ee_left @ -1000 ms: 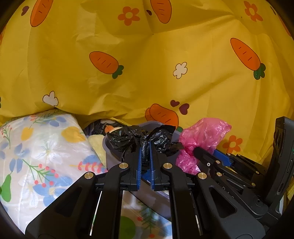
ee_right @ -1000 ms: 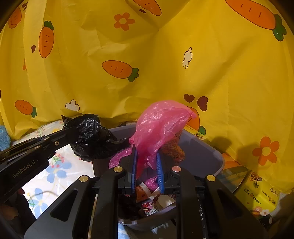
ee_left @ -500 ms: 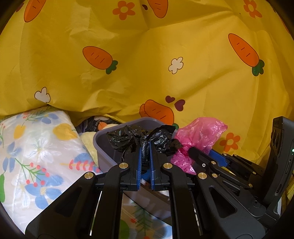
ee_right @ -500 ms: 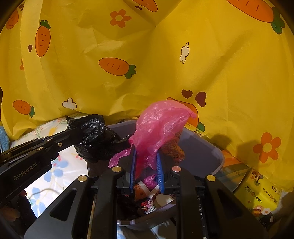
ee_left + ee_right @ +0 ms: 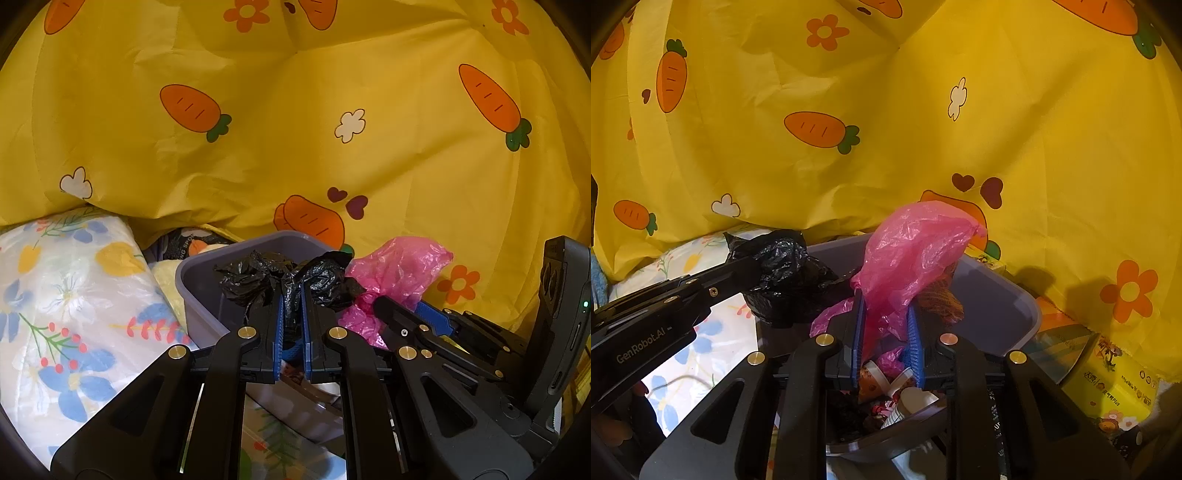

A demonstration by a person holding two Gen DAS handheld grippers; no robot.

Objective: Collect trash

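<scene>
Trash in two bags hangs over the grey bin (image 5: 1015,314): on its left side, the left gripper (image 5: 291,291) pinches the black bag (image 5: 258,278), jaws easing apart. To the right, over the bin's middle, the right gripper (image 5: 884,306) pinches the pink bag (image 5: 916,251), jaws likewise parting; cups (image 5: 912,398) lie inside below.

Probably a home: carrot-print sheet (image 5: 295,147), floral bedding (image 5: 74,295)

The grey bin's (image 5: 1015,310) near rim hides behind the right gripper's (image 5: 884,325) body. The trash inside (image 5: 908,398) shows only partly. At four o'clock, the yellow carton's (image 5: 1115,384) print is too small to read.
</scene>
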